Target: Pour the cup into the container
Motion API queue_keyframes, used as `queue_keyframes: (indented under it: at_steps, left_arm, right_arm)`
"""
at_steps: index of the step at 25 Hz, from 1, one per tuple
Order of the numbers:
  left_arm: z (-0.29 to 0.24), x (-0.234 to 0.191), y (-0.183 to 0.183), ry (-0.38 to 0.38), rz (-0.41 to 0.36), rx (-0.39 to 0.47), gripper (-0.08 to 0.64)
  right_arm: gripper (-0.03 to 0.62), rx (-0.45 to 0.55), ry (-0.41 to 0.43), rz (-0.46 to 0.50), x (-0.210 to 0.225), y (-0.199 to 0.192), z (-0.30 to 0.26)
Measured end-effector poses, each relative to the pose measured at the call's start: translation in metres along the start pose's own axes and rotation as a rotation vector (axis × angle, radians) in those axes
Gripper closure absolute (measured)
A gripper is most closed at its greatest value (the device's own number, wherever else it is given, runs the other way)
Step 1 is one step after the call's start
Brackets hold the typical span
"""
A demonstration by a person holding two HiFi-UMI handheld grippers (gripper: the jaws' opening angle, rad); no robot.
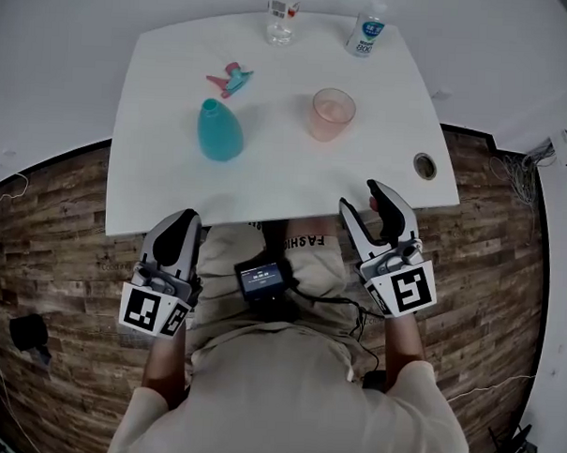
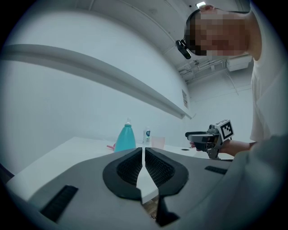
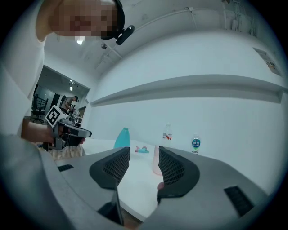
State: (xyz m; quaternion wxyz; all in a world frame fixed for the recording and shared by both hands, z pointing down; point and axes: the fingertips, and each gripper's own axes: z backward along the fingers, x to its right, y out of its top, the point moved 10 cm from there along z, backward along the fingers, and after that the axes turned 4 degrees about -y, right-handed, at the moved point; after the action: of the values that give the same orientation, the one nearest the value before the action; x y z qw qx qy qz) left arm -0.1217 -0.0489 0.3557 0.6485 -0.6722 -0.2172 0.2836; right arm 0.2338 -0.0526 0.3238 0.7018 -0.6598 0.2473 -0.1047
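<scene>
The cup (image 1: 332,113) (pink, translucent) stands upright on the table (image 1: 173,188), to the right of the teal bottle (image 1: 219,130). It is well ahead of both claws, which sit at the table's near edge. The right claw (image 1: 360,198) has its jaws apart with nothing gripped. It points roughly at the cup, which shows far off through the gap. The left claw (image 1: 182,218) is closed and empty.
</scene>
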Motion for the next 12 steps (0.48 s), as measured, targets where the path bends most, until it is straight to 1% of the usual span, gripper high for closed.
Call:
queue_keyframes:
  at_steps: [5, 12]
  left_arm:
    - [-0.002, -0.004, 0.003, 0.013, -0.014, -0.033, 0.545]
    - [-0.004, -0.010, 0.006, 0.014, -0.048, -0.058, 0.498]
  right_arm:
    - [0.400, 0.003, 0.011, 0.011, 0.006, 0.003, -0.004]
    - [0.387, -0.002, 0.036, 0.015, 0.016, 0.004, -0.013]
